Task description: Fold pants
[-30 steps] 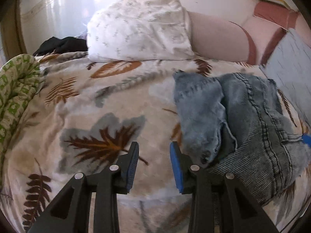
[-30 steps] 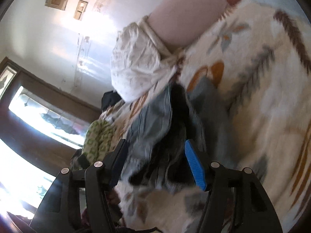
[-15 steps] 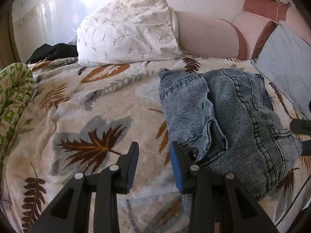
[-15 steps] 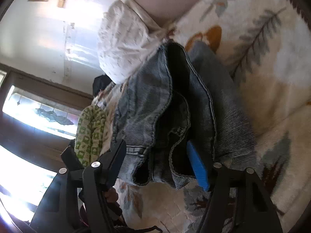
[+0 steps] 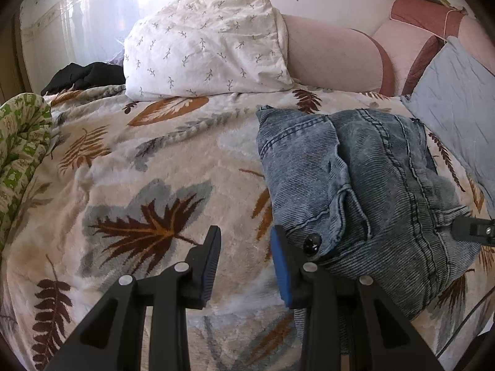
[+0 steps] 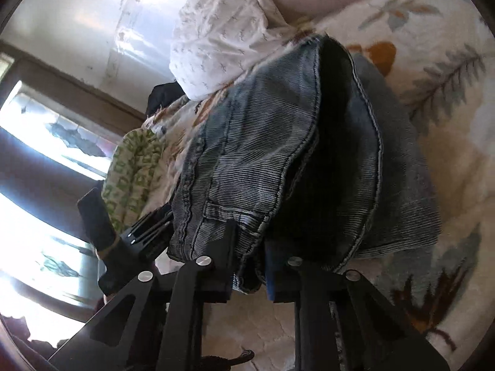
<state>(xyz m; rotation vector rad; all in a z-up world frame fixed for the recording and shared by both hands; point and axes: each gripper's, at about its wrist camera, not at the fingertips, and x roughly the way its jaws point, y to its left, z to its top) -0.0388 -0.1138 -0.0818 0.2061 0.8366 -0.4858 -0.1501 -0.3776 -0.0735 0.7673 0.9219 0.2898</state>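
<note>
Leaf-print blanket (image 5: pixel 148 167) clear: right gripper (image 6: pixel 249 266) clamped on jeans (image 6: pixel 253 142) waistband, left gripper (image 5: pixel 244 262) apart, empty — keep that pinch tight, lift evenly.

Pretty clearly someone's bedroom at home: a bed (image 5: pixel 130 185) under a fuzzy leaf-print blanket (image 5: pixel 173 160), white pillow (image 5: pixel 207 46) against a pink padded headboard (image 5: pixel 334 58), window (image 6: pixel 37 142) off to the side.
</note>
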